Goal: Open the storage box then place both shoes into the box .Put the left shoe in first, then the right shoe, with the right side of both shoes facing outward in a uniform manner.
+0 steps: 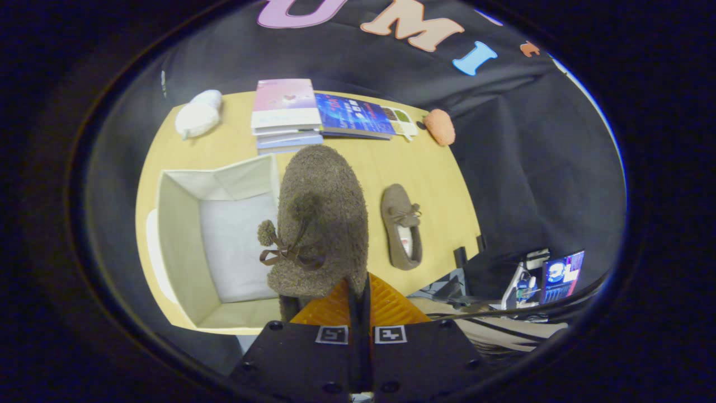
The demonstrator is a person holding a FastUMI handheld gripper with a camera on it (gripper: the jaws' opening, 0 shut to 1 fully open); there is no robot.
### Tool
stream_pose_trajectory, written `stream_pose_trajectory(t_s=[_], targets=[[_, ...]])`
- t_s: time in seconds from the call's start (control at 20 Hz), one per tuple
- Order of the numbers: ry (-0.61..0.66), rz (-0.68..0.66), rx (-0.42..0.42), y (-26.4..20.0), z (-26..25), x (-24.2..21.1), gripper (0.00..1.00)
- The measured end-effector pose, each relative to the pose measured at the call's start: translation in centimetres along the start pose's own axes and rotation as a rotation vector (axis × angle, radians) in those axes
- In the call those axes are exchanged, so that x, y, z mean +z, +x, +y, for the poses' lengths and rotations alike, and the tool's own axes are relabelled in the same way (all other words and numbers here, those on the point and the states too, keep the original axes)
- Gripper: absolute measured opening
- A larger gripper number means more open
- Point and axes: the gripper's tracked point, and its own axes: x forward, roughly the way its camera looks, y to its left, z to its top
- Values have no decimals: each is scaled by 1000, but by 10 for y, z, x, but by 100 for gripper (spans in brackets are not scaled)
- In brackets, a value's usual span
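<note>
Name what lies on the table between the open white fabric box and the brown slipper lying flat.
The gripper, shut on a fuzzy brown slipper, holds it there.

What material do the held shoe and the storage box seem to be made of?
The held shoe, pinched in the claw, looks like brown fuzzy fleece: nubby pile, matte, with pompoms. The storage box seems to be pale fabric over stiff panels: soft creases, matte walls.

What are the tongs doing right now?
Tongs: closed on the fuzzy brown shoe, held up beside the open storage box.
</note>
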Motion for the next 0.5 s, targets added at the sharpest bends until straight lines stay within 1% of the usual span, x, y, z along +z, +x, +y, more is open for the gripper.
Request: stream_pose_trajectory(t_s=[0.2, 0.35, 0.5], targets=[[-25, 16, 92, -8, 61, 1, 3], [-72, 31, 101, 3, 85, 4, 3], [-88, 58, 119, 18, 109, 5, 4]])
